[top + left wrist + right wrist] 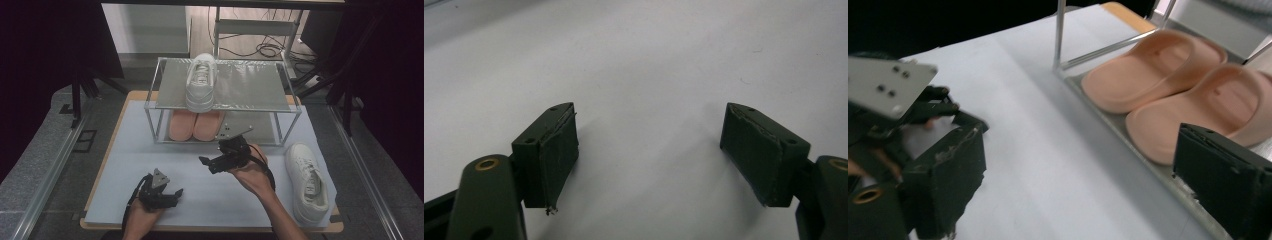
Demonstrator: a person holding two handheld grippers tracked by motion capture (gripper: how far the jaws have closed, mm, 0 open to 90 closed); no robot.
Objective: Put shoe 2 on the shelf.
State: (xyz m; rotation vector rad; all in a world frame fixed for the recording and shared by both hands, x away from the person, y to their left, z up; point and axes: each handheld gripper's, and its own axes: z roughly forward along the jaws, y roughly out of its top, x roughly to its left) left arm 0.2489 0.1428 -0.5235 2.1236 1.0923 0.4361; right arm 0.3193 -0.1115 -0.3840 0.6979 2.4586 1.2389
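Pink slippers (195, 125): heels hidden beneath the rack's upper shelf (250, 85). White sneaker (201, 82) on that shelf: lettering too small to read. Person's forearms: cut off at bottom edge.

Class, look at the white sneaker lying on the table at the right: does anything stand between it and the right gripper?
Nothing visible does. The right gripper, jaws open and empty, hangs left of the white sneaker; between them are the hand holding it and bare white table cover.

Two white sneakers (201, 82) (308, 182), two pink slippers (182, 125) (207, 125), one rack (250, 85), two grippers (172, 194) (206, 161).
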